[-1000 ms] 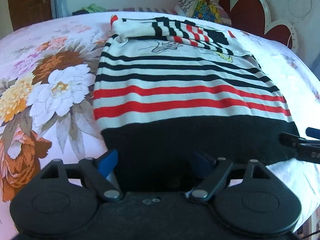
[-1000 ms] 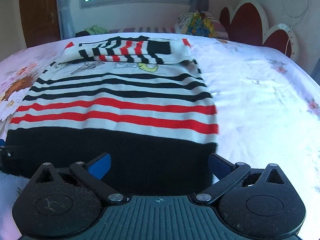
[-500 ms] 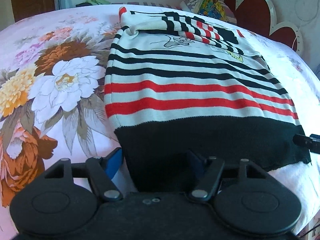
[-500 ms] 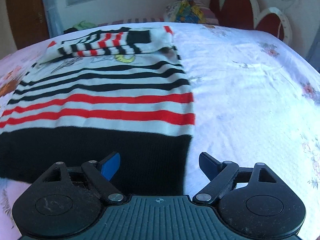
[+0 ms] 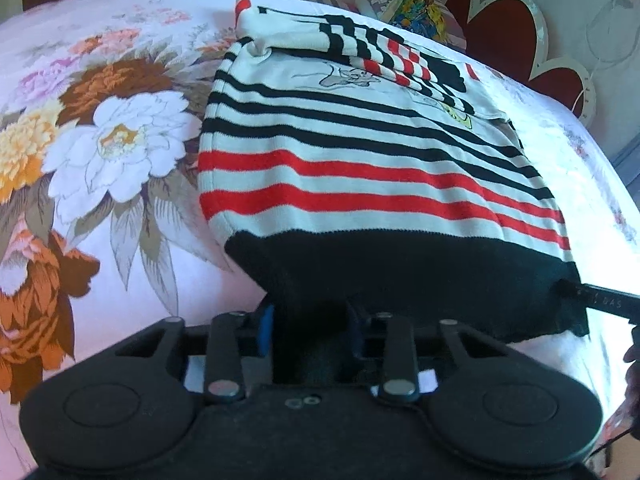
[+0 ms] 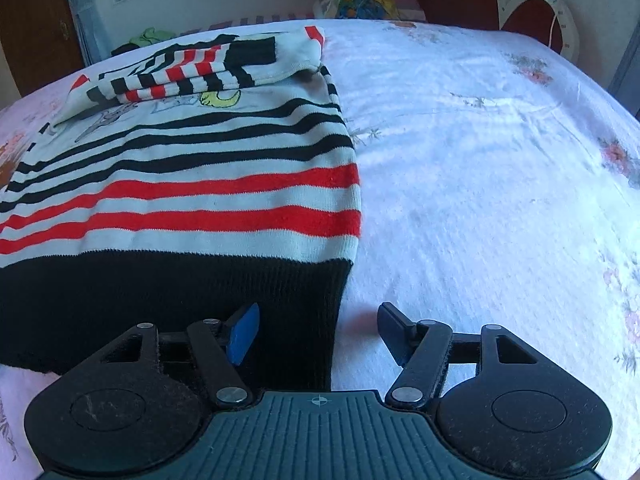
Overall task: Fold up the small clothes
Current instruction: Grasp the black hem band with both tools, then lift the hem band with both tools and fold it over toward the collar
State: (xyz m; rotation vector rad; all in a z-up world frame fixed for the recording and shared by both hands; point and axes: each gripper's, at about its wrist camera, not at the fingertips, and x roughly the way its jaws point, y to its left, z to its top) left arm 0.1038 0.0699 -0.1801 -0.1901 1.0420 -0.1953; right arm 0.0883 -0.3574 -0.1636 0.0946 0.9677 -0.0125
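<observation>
My left tool [image 5: 310, 330] has just been closing and now pinches the sweater's [image 5: 360, 152] black hem at its left corner. My right tool [image 6: 318, 332] has been narrowing too, jaws apart, straddling the right corner unpinched. The sweater lies flat on the bed [image 6: 480, 160], long axis running away from me, sleeves [image 6: 192, 68] folded on the chest; open bed lies to the right

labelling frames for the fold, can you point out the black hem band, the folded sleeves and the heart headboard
black hem band [image 6: 168, 300]: right wrist view, middle of the band.
folded sleeves [image 6: 208, 68]: right wrist view, striped part lying across the sweater's far end.
heart headboard [image 5: 496, 32]: left wrist view, red face of the larger heart.
</observation>
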